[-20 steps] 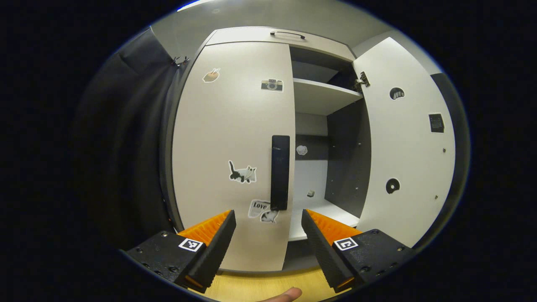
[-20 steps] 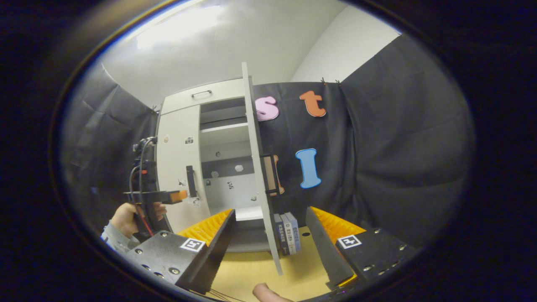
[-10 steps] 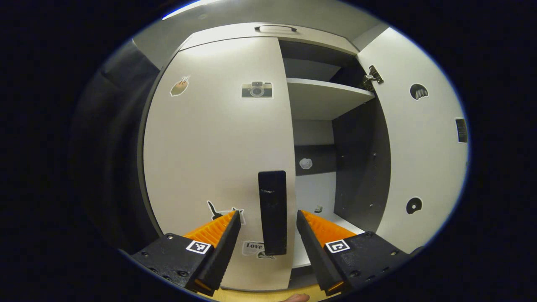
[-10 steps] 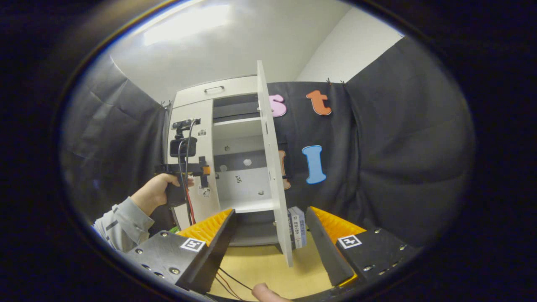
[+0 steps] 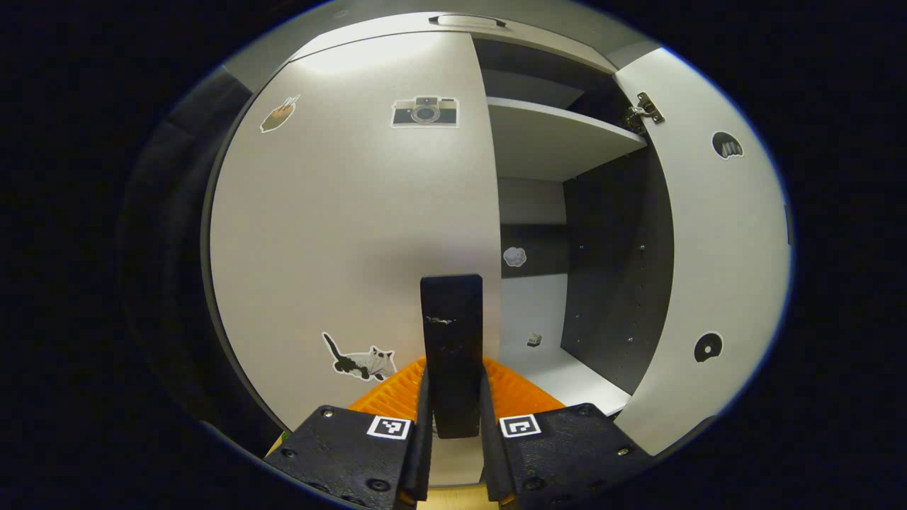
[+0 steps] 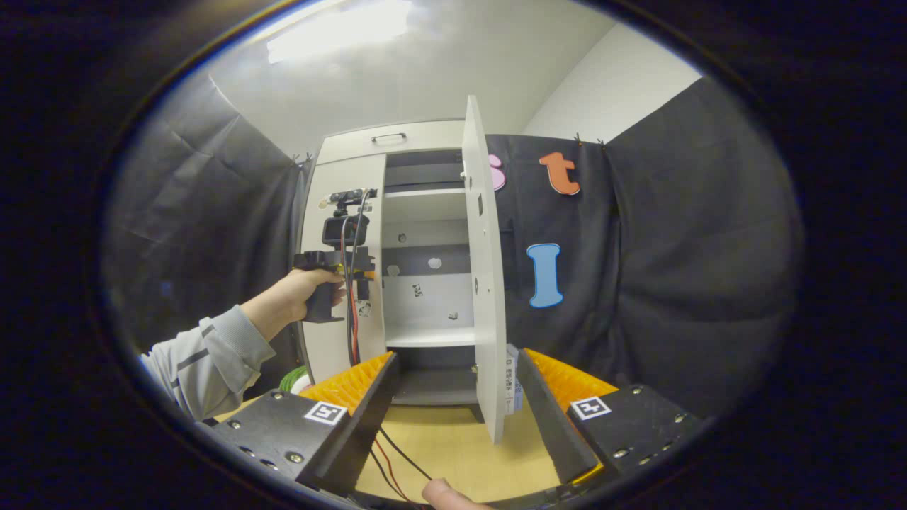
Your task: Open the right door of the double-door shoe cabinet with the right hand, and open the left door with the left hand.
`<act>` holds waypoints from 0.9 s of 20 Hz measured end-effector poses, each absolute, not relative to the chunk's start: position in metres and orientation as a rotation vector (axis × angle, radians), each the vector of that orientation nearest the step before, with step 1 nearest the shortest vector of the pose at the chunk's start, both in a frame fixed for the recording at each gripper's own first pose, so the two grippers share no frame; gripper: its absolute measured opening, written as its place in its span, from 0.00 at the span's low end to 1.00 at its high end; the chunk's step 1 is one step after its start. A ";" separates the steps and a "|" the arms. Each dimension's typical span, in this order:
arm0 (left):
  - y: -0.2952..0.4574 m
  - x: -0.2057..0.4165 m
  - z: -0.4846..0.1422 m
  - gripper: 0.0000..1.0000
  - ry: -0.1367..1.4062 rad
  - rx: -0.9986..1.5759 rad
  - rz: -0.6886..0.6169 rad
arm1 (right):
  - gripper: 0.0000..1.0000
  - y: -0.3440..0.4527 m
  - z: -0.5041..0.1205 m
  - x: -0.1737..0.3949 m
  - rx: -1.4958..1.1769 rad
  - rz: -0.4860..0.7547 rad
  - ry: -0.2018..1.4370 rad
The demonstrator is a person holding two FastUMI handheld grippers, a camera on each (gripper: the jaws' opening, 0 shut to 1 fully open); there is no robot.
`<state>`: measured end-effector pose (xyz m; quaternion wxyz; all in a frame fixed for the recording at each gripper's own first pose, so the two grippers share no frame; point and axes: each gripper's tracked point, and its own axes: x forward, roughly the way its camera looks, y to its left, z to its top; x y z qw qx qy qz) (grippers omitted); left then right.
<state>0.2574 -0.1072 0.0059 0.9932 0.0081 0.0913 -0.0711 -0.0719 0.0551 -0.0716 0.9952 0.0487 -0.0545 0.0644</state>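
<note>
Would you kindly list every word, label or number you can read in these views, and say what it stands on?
No text here can be read.
Spine print on the books at the cabinet's foot: too small to read.
The camera sticker and cat sticker on the left door: pictures, no words.
The door handle: plain black, no print.

The right gripper (image 6: 453, 386) has 2 black bodies with screws, square black-and-white markers and ribbed orange fingers (image 6: 351, 382). At 9 o'clock, a grey sleeve (image 6: 202, 358) with a dark stripe; red and black cables (image 6: 351, 304) hang beside it.
</note>
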 end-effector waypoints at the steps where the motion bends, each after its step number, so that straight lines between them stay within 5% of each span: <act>1: -0.107 0.256 0.008 0.31 0.179 0.010 -0.146 | 0.99 0.056 -0.072 -0.074 0.092 0.121 -0.108; 18: -0.077 0.174 0.014 0.26 0.180 -0.029 -0.278 | 0.99 0.045 -0.069 -0.052 0.081 0.047 -0.132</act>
